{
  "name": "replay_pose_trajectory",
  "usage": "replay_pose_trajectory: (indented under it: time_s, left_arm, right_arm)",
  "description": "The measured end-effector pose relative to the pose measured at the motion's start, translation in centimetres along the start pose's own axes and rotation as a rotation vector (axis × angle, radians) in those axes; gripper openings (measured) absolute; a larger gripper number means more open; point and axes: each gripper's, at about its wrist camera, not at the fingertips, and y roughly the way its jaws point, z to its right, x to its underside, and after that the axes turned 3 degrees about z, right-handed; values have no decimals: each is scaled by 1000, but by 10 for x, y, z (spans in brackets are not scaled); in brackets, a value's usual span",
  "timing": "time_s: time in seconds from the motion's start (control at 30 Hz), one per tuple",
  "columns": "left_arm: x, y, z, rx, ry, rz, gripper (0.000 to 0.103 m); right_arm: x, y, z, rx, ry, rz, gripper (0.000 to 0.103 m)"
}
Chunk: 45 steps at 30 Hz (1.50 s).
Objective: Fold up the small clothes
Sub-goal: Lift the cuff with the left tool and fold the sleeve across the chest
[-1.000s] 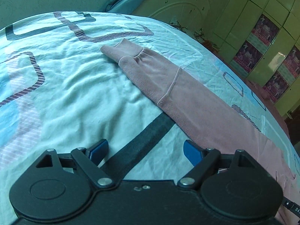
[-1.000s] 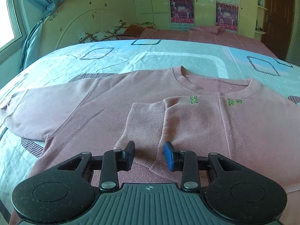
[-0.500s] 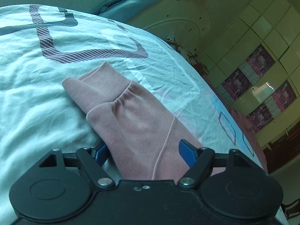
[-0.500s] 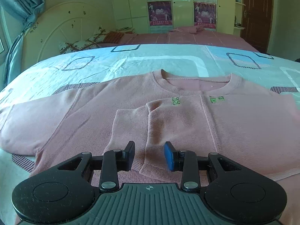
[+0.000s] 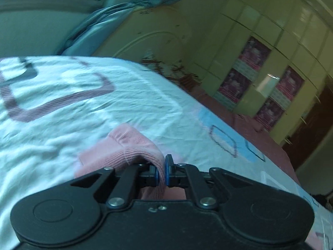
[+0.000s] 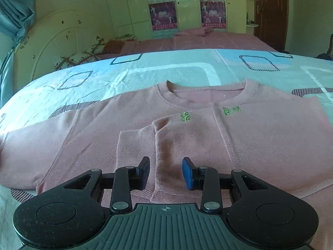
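A pink sweater (image 6: 260,137) lies flat on the bed, collar (image 6: 208,89) away from me, with green stitching on the chest. One sleeve (image 6: 166,141) is folded across the front. My right gripper (image 6: 166,174) hovers just above that folded sleeve's cuff end, its jaws partly open and nothing pinched between them. The other sleeve (image 6: 31,145) stretches out to the left. In the left wrist view, my left gripper (image 5: 162,174) is shut on the ribbed cuff (image 5: 133,145) of that sleeve, and the cloth bunches up over the blue pads.
The bedsheet (image 5: 62,108) is pale blue with dark rounded-square prints. A cream headboard (image 6: 56,41) and teal curtain (image 5: 116,20) stand at the bed's head. Behind are a pink-covered bed (image 6: 208,39), a wardrobe with posters (image 6: 164,14) and a brown door (image 6: 270,12).
My left gripper moved forward along the outstretched sleeve to its cuff and closed on it, and the cuff now bunches between the pads. The right gripper stayed over the folded sleeve, slightly rolled.
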Motion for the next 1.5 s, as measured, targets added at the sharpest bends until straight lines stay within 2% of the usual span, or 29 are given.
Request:
replay_pose_trajectory:
  time_s: [0.1,0.27,0.4,0.53,0.57,0.63,0.7,0.73,0.77,0.8,0.87,0.9,0.93,1.07,1.2,1.33,1.43,1.47,1.5]
  left_arm:
    - [6,-12,64,148,98,-12,5]
    - [50,-17,181,374,222,-93,5]
    - [100,-11,258,489,296,-162,5]
    - [155,2,313,554,384,-264,5]
    - [168,8,320,553,418,-298,6]
    - [191,16,328,535,489,-364,24]
    - [201,16,327,512,515,-410,42]
    - [201,14,324,510,517,-409,49]
    - [199,3,320,499,525,-381,62]
    - [195,-5,315,482,538,-343,69]
    - [184,-22,302,441,556,-287,75]
    - [177,-28,295,425,549,-272,75]
    - [170,-33,284,396,538,-260,75]
    - [153,-44,242,265,542,-223,76]
    - [154,-45,200,132,566,-233,74]
    - [160,-39,174,74,549,-264,68]
    - [163,-30,171,56,558,-259,62]
    - [163,-26,172,52,560,-251,58]
    - [163,-21,172,43,566,-243,54]
  right_arm:
    - [-1,-11,13,-24,24,6,34]
    - [-5,-27,42,-49,36,34,34]
    - [-8,-42,76,-51,60,45,34]
    - [-8,-55,105,-45,46,52,34]
    - [-7,-58,111,-48,44,50,34]
    - [-6,-60,120,-63,42,40,35]
    - [-5,-62,126,-88,44,38,35]
    - [-4,-62,127,-100,45,35,35]
    - [-3,-62,126,-118,48,32,35]
    - [-3,-62,124,-141,50,31,35]
    - [-5,-59,119,-178,46,23,42]
    - [-5,-58,114,-191,41,27,60]
    - [-5,-59,108,-197,32,34,69]
    - [-9,-54,78,-237,-36,66,69]
    - [-6,-38,49,-205,-167,41,69]
    - [6,-32,37,-215,-244,23,69]
    - [14,-23,29,-192,-300,2,69]
    - [15,-19,29,-178,-302,0,67]
    - [15,-16,29,-169,-300,1,50]
